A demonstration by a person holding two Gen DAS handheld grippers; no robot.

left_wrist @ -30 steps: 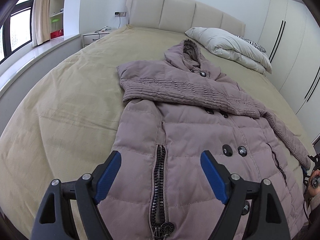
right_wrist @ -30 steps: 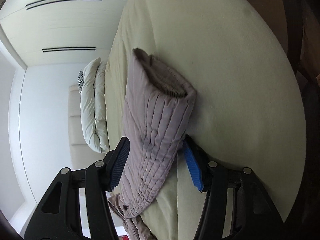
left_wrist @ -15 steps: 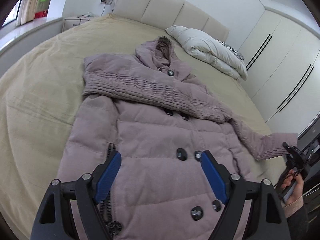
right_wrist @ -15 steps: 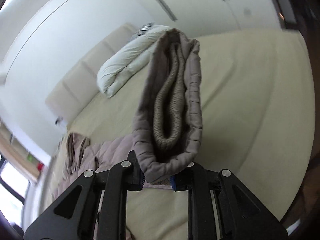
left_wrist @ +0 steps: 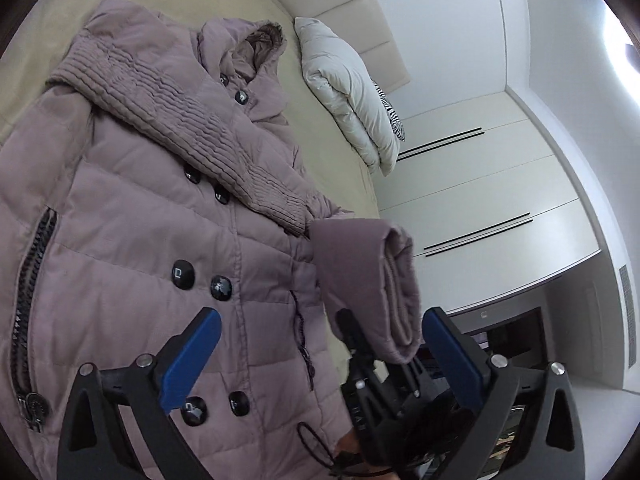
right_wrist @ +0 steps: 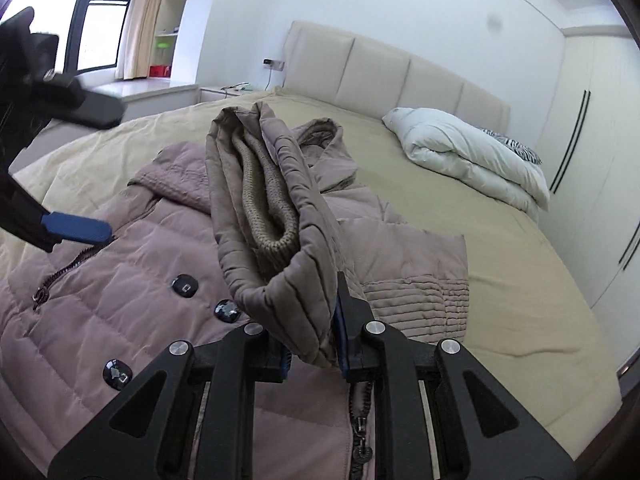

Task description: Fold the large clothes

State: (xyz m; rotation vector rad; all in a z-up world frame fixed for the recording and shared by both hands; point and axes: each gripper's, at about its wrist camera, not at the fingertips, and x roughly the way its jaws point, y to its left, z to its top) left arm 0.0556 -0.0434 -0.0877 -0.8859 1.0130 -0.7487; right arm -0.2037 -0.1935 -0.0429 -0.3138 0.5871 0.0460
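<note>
Right tool (right_wrist: 310,344) clamped on mauve sleeve cuff (right_wrist: 276,232), raised above buttoned coat (right_wrist: 132,280), beige bed (right_wrist: 500,264), white duvet (right_wrist: 468,156)

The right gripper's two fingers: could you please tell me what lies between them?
The sleeve cuff of the coat, clamped in the right gripper, per the right wrist view.

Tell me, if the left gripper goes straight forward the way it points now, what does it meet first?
Probably the sleeve cuff held up by the right gripper; depth is unclear, so the left gripper may pass beside it.

tan bed (right_wrist: 472,216), white duvet (right_wrist: 468,152), padded headboard (right_wrist: 376,68); wardrobe (left_wrist: 492,184), window (right_wrist: 100,24)
</note>
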